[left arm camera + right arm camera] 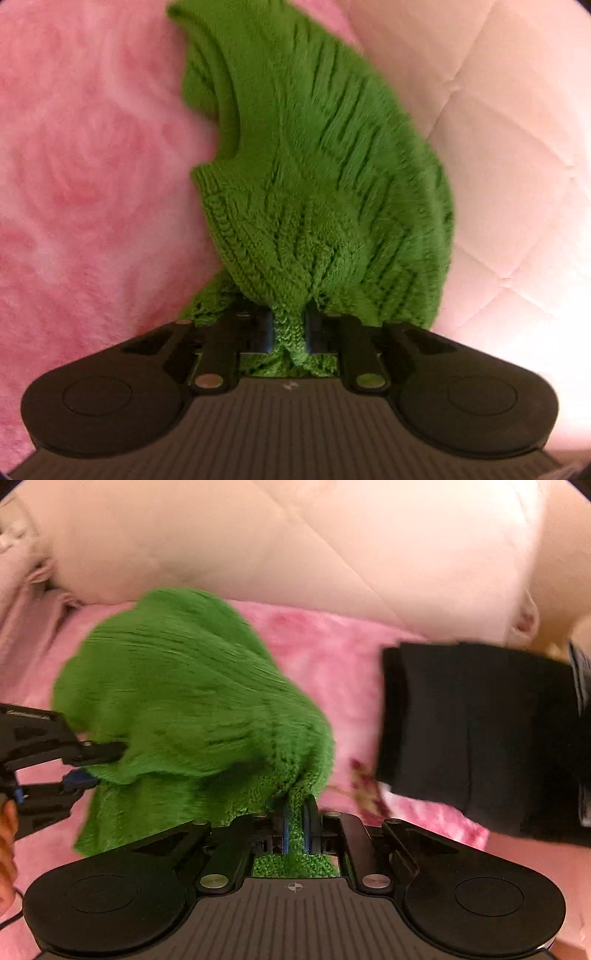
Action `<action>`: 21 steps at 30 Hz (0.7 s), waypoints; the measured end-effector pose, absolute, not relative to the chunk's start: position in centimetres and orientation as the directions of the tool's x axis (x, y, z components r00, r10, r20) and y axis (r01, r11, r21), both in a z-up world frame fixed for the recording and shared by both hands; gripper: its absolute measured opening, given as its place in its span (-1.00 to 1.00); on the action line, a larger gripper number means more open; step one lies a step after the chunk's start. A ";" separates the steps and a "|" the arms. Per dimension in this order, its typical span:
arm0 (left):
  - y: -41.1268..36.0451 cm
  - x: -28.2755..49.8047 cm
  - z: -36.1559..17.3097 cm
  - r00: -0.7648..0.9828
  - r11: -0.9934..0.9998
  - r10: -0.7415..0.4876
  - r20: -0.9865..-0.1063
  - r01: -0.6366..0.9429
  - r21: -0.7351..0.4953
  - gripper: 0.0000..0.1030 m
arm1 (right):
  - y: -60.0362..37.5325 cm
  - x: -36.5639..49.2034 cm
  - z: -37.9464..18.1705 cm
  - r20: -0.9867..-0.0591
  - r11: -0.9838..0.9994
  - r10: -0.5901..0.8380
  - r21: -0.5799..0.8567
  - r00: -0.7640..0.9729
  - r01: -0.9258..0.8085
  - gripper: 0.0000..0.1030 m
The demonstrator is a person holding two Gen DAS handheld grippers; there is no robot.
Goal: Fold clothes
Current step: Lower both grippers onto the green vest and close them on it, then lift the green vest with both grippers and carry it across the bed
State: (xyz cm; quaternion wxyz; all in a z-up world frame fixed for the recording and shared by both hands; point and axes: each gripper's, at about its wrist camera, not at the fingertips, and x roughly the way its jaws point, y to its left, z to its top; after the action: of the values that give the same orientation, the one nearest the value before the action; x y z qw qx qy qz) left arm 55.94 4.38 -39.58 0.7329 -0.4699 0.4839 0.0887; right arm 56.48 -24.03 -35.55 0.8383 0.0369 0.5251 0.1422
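Green cable knit fills both views: a chunky green sweater (314, 177) lies bunched on a fluffy pink blanket (85, 192), with a pale quilted cushion (509, 155) just behind it. The left gripper (290, 328) is nearly closed, its pads pinching a thick pleat of the knit near what looks like an armhole or neck edge. The right gripper (294, 825) is clamped tighter on another gathered ridge of the same garment, the blue-edged pads pressing the wool from both sides. In the right wrist view the left gripper (79, 766) shows at the frame's left side, biting the sweater's far side, so the garment is held at two points with a slack hump between them. A folded black garment (476, 734) sits on the blanket to the right, apart from the sweater. The risk, as I judge it, lies in the grips themselves: each holds a crumpled bunch, not a clean edge, so lifting could drag hidden layers along and leave the fold lopsided. The loose, stretchy knit may also sag or slip free of the narrower left pinch, and a wide swing rightward could knock the black stack.
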 end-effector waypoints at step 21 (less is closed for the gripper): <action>25.0 14.5 -9.4 0.777 0.616 0.226 -0.587 -0.581 -0.532 -0.89 | -3.5 29.8 -10.6 -0.429 0.313 0.902 0.567 0.052 -0.762 -0.91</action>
State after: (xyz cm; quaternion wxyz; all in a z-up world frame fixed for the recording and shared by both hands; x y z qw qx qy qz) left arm 14.49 25.03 -9.39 0.8664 -0.3714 0.2392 0.2327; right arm 29.77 -3.49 -10.57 0.7191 0.0940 0.3735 0.5784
